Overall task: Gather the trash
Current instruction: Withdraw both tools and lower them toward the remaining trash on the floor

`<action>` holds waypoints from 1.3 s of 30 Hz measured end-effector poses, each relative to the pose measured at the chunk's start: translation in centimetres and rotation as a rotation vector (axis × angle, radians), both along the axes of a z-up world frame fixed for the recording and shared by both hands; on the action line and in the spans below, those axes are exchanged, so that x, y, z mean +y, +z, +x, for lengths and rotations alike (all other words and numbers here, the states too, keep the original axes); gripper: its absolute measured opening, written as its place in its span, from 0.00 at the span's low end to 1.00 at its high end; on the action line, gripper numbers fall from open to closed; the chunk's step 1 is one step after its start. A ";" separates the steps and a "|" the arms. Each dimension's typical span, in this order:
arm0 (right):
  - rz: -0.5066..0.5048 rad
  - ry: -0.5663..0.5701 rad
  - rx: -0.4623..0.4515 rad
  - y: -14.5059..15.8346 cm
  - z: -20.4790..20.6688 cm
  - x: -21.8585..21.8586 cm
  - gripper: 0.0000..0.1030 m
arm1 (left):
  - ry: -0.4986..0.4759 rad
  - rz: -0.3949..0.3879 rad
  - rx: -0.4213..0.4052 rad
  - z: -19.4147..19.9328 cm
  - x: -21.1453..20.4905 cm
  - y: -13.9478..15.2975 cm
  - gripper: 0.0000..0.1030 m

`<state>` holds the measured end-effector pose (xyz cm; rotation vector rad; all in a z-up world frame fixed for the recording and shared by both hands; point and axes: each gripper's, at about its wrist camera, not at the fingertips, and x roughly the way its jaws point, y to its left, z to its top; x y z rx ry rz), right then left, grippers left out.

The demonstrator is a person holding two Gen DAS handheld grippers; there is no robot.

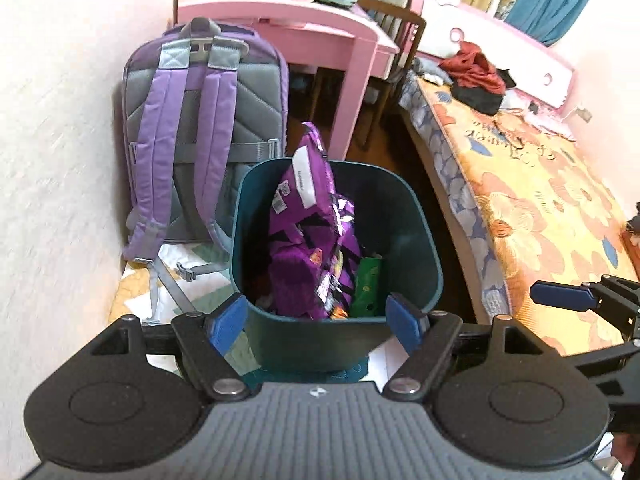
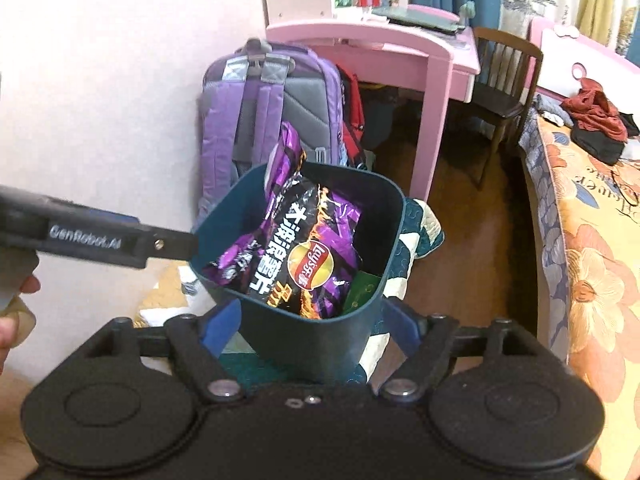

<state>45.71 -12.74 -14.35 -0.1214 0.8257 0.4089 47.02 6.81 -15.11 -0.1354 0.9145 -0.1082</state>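
A dark teal trash bin (image 1: pixel 416 248) stands on a quilted mat on the floor. It holds a crumpled purple Lay's chip bag (image 1: pixel 308 224) that sticks up past the rim, and a green packet (image 1: pixel 366 284) beside it. My left gripper (image 1: pixel 316 322) is open and empty, its blue pads on either side of the bin's near rim. In the right wrist view the bin (image 2: pixel 384 216) and chip bag (image 2: pixel 304 256) show again. My right gripper (image 2: pixel 312 330) is open and empty, its jaws either side of the bin's near wall.
A purple backpack (image 1: pixel 200 132) leans on the wall behind the bin. A pink desk (image 1: pixel 320 40) and a wooden chair (image 1: pixel 396 56) stand behind. A bed (image 1: pixel 552 200) with a floral cover and clothes lies to the right. The left gripper's arm (image 2: pixel 96 236) reaches the bin's left rim.
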 end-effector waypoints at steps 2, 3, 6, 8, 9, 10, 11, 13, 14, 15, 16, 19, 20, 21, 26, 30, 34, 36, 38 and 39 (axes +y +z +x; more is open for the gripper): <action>0.012 -0.021 -0.005 0.5 -1.3 -0.3 0.78 | -0.006 -0.008 -0.007 -1.1 -0.2 0.5 0.76; 0.016 -0.033 -0.004 0.7 -2.0 -0.5 0.78 | -0.013 -0.013 -0.013 -1.6 -0.3 0.7 0.76; 0.030 -0.068 -0.003 1.0 -4.1 -1.3 0.81 | -0.029 -0.006 -0.028 -3.1 -0.8 1.3 0.76; 0.041 -0.090 -0.003 1.1 -5.7 -2.0 0.84 | -0.049 0.005 -0.031 -4.1 -1.4 1.3 0.77; 0.046 -0.097 -0.002 1.1 -6.4 -2.3 0.85 | -0.062 0.015 -0.034 -4.5 -1.7 1.2 0.77; 0.053 -0.099 -0.002 0.9 -7.1 -2.7 0.86 | -0.073 0.030 -0.039 -4.9 -2.2 1.0 0.78; 0.056 -0.099 -0.001 0.7 -7.7 -3.2 0.86 | -0.080 0.046 -0.042 -5.2 -2.7 0.7 0.78; 0.057 -0.100 0.002 0.0 -8.5 -4.1 0.87 | -0.080 0.048 -0.035 -5.4 -3.4 0.0 0.78; 0.058 -0.102 0.006 -0.5 -8.9 -4.6 0.88 | -0.076 0.039 -0.029 -5.4 -3.8 -0.5 0.78; 0.061 -0.101 0.015 -1.2 -9.1 -5.2 0.89 | -0.069 0.040 -0.024 -5.4 -4.2 -1.1 0.79; 0.064 -0.096 0.026 -1.9 -9.2 -5.9 0.90 | -0.059 0.048 -0.018 -5.4 -4.7 -1.6 0.82; 0.033 -0.049 0.070 -5.0 -9.1 -7.7 0.98 | -0.028 0.059 0.018 -5.0 -6.1 -4.1 0.98; 0.021 -0.030 0.087 -6.0 -9.0 -8.3 1.00 | -0.026 0.052 0.037 -4.9 -6.6 -5.1 1.00; 0.002 -0.005 0.103 -7.2 -8.8 -8.7 1.00 | -0.021 0.047 0.049 -4.8 -6.9 -6.1 1.00; -0.099 0.131 0.180 -13.4 -8.9 -9.9 1.00 | 0.015 0.037 0.140 -4.5 -8.5 -12.6 1.00; -0.117 0.168 0.230 -19.4 -9.0 -9.8 1.00 | -0.029 0.038 0.222 -4.4 -9.4 -19.7 1.00; -0.117 0.123 0.261 -27.1 -9.4 -9.5 1.00 | -0.142 0.079 0.280 -4.5 -10.6 -28.9 1.00; -0.108 0.080 0.293 -31.4 -9.8 -9.5 1.00 | -0.188 0.100 0.306 -4.5 -11.3 -33.4 1.00; -0.106 0.033 0.328 -36.1 -10.3 -9.1 1.00 | -0.234 0.131 0.341 -4.6 -11.9 -38.6 1.00; -0.104 0.016 0.344 -38.1 -10.5 -9.1 1.00 | -0.254 0.147 0.362 -4.7 -12.3 -41.4 1.00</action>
